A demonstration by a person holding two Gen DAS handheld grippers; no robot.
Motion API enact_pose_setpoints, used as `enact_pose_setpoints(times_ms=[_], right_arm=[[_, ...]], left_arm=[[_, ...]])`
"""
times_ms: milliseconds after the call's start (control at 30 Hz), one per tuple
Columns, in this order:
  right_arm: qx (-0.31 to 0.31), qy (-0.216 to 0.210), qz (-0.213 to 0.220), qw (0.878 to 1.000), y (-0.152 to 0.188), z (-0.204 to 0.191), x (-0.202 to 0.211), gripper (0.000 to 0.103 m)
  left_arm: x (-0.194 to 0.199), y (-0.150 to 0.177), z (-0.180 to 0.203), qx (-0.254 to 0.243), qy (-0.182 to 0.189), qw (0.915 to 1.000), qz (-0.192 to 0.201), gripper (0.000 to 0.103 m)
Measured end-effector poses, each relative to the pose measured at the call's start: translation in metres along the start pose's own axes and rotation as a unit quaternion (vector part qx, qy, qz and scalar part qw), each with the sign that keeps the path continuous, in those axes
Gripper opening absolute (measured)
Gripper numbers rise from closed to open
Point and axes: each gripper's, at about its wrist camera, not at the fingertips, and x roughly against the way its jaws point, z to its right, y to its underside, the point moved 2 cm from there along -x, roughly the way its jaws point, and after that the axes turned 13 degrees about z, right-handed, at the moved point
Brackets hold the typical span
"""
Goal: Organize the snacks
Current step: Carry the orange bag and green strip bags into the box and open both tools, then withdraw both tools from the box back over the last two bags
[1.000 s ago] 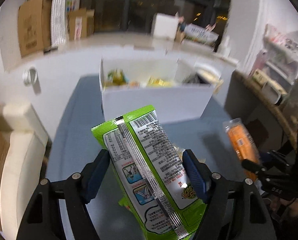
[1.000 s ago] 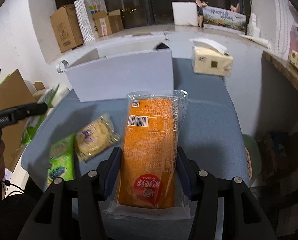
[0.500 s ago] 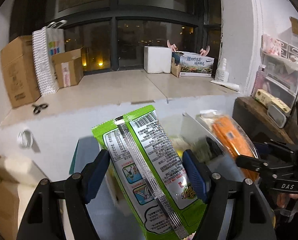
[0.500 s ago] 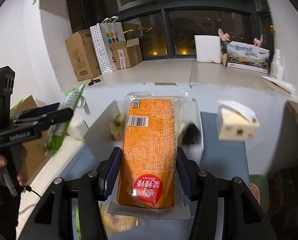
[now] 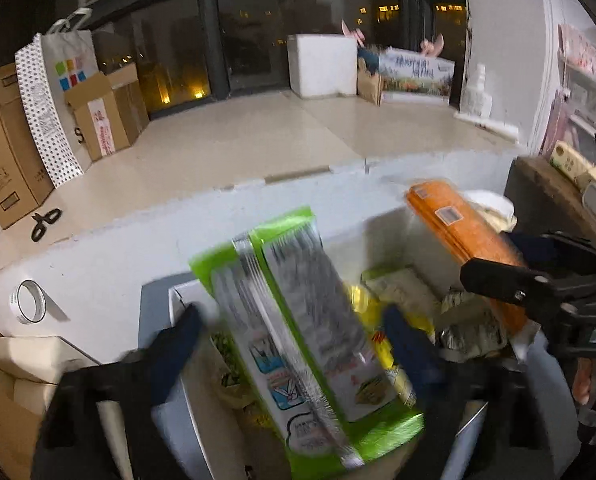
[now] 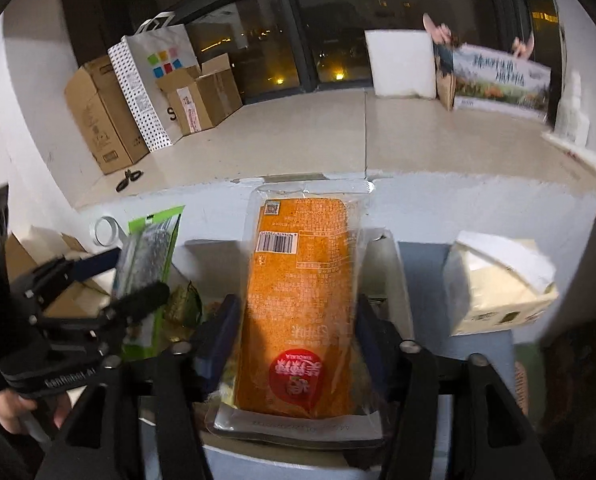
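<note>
A green snack packet [image 5: 298,320] hangs blurred between the fingers of my left gripper [image 5: 290,314]. Its jaws are opening, and both pads stand clear of the packet. It sits over the open white box [image 5: 178,294], which holds several yellow and pale packets [image 5: 401,292]. An orange cake pack [image 6: 298,300] in clear wrap lies between the fingers of my right gripper [image 6: 296,306]. Those jaws are opening too, with the pads just off the wrap. It is also above the white box [image 6: 381,236]. Each wrist view shows the other gripper alongside, over the same box.
A tissue box [image 6: 497,280] stands right of the white box on the blue-grey table. Behind runs a white ledge with a tape roll [image 5: 28,302], scissors [image 5: 44,224], cardboard boxes [image 5: 2,140] and a dotted paper bag [image 6: 150,88]. A wooden shelf [image 5: 557,200] is at right.
Both grippers have travelled forward from the open table to above the white box. Both pairs of jaws have widened, and the green packet has tipped and slipped lower between the left fingers.
</note>
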Motion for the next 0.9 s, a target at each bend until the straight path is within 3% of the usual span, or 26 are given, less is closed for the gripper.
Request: enact_pose_setpoints(times_ms=[33,133,533,667,767,900], right_arm=[[-0.010,-0.002,-0.005,1.000,0.001,0.002,-0.003,0.095],[-0.035,0.005,-0.022,0.999,0.008,0.010,-0.009,0.103],[0.037,0.005,0.037,0.999,0.004,-0.014,0.040,0.103],[0.057,-0.023,0.051,0.997,0.017,-0.027,0.068,0.103],[0.081,-0.015,0.053,0.995,0.034,-0.036,0.088,0.103],[0.113,-0.014,0.064,0.991,0.057,-0.048,0.119,0.103]], left_arm=[[0.001,0.003,0.000,0.001,0.004,1.0000,-0.002,0.103],[0.004,0.012,0.000,-0.003,0.008,0.9999,-0.007,0.103],[0.046,0.012,0.002,0.004,0.018,0.9998,0.009,0.103],[0.086,0.015,0.007,-0.009,0.023,0.9994,0.024,0.103],[0.125,0.017,0.011,-0.027,0.018,0.9985,0.043,0.103],[0.183,0.027,0.016,-0.019,0.054,0.9951,0.081,0.103]])
